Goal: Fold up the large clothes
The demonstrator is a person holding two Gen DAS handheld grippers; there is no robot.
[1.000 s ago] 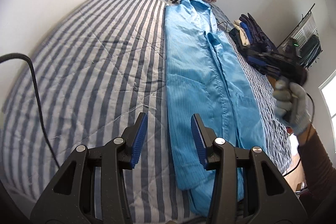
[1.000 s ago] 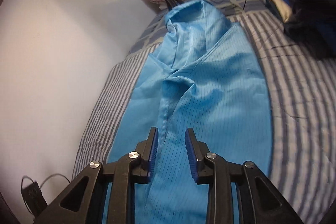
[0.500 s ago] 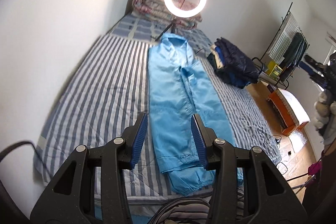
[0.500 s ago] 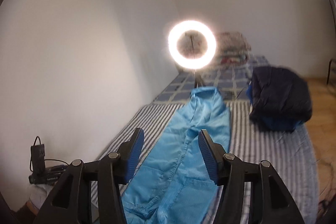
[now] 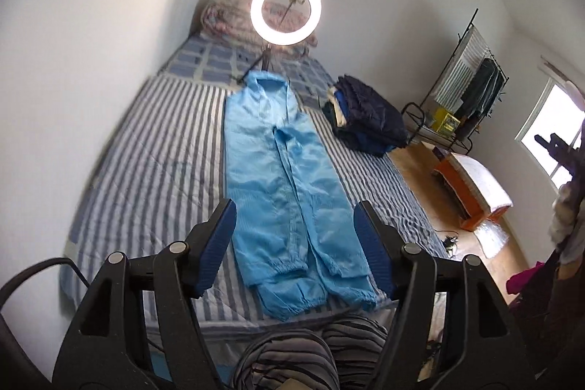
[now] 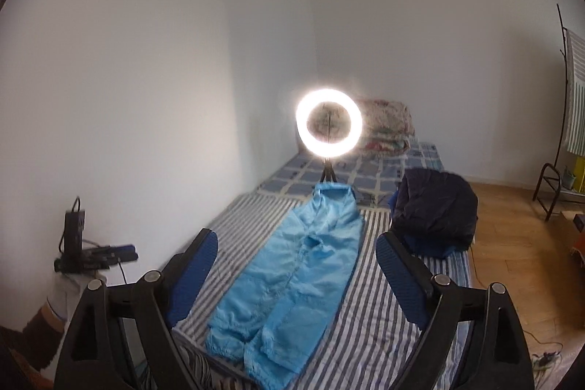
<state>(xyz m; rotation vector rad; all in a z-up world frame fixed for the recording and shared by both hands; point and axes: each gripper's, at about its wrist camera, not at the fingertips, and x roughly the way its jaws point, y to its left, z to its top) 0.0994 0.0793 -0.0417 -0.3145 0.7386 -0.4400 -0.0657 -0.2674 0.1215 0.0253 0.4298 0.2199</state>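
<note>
both grippers have pulled up and back from the bed since a second ago, so the whole room shows now where cloth filled the views before. left gripper (image 5: 294, 243) has its jaws spread with nothing between them, having just been opening; right gripper (image 6: 296, 275) is spread wider, also just been opening, nothing held. blue coverall (image 5: 281, 192) lies flat and lengthwise on the striped bed (image 5: 146, 178), collar toward the far end near the ring light (image 5: 286, 10), cuffed legs at the near edge. it looks folded in lengthwise, narrow strip, one side lapped over the middle. dark pile of folded clothes (image 5: 369, 112) sits on the bed's right side, apart from the coverall. floral folded quilt (image 5: 226, 21) behind the ring light at the head. clothes rack (image 5: 471, 75) stands by the right wall, orange box (image 5: 471, 189) on the wood floor. person's striped trousers (image 5: 303, 353) show at the bottom of the left view. gloved hand (image 5: 566, 222) at the far right edge, blurry.
</note>
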